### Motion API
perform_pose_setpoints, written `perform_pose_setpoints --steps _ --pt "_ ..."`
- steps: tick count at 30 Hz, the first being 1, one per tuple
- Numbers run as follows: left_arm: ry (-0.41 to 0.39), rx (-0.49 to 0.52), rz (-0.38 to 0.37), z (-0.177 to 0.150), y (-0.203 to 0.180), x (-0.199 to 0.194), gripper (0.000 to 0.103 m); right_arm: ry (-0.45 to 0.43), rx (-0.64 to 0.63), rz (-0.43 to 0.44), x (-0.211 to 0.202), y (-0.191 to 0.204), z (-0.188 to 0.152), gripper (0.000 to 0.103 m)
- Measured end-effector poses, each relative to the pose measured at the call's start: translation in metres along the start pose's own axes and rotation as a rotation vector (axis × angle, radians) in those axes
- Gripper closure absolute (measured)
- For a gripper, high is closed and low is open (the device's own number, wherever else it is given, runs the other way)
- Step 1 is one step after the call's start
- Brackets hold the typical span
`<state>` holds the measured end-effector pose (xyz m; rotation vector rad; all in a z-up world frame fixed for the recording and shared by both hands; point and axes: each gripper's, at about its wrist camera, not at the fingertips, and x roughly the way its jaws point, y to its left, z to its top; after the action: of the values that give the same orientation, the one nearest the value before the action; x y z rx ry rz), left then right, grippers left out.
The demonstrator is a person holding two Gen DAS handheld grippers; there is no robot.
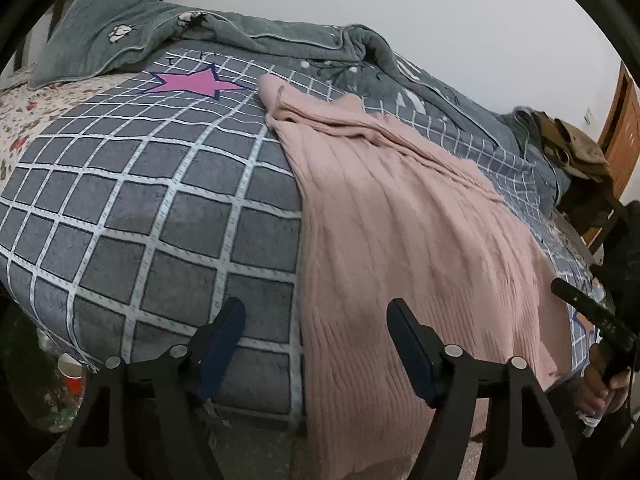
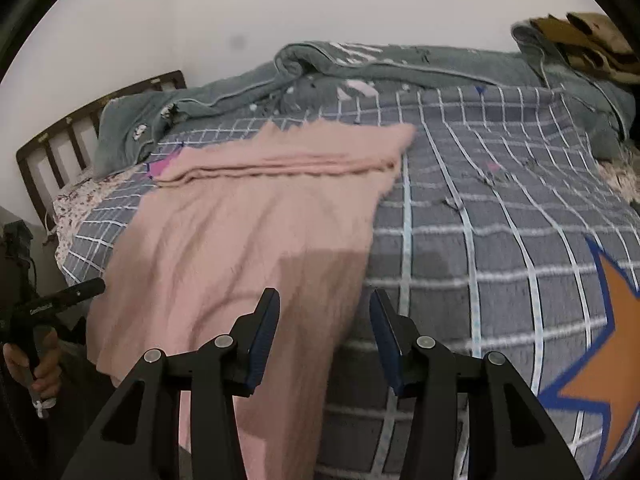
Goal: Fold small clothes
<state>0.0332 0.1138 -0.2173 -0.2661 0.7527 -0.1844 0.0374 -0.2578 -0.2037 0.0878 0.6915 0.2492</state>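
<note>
Hanging over the near edge of the bed [image 1: 168, 216], the pink knit garment [image 1: 400, 240] looks only partly folded: one fold lies across its far end, toward the upper middle of both frames, while the long body is still spread out. The left gripper [image 1: 316, 344] has its jaws spread, empty, the garment's left edge between them. The right gripper [image 2: 324, 332], jaws also spread, hovers at the garment's lower right edge

grey checked blanket [image 1: 160, 200] covered the bed | pink star [image 1: 192, 82] near its head end | red cup [image 1: 72, 372] lay off the bed's edge
</note>
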Motion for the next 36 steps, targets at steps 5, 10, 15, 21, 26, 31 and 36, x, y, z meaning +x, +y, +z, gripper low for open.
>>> perform_pose_setpoints --steps 5,10,15,21,26,31,36 --pt "-0.002 0.046 0.017 -0.004 -0.01 0.002 0.044 0.043 0.09 0.012 0.0 -0.014 -0.012 0.057" --pt "-0.023 0.129 0.125 -0.007 -0.025 0.007 0.063 0.068 0.117 0.079 -0.002 -0.012 -0.026 0.055" --pt "-0.023 0.085 0.077 -0.005 -0.02 0.006 0.093 0.07 0.072 0.039 0.002 0.004 -0.033 0.055" --pt "-0.056 -0.02 0.041 0.0 0.009 -0.011 0.095 0.015 0.079 0.03 -0.01 -0.007 -0.033 0.098" --pt "-0.01 -0.066 -0.016 -0.003 0.015 -0.006 0.094 0.042 0.154 0.061 -0.009 -0.022 -0.038 0.098" --pt "0.02 -0.075 -0.033 -0.007 0.012 -0.003 0.088 0.044 0.093 0.038 -0.007 -0.006 -0.04 0.073" --pt "0.017 -0.032 -0.061 -0.011 0.003 -0.009 0.066 0.049 0.066 0.048 -0.005 0.002 -0.04 0.069"
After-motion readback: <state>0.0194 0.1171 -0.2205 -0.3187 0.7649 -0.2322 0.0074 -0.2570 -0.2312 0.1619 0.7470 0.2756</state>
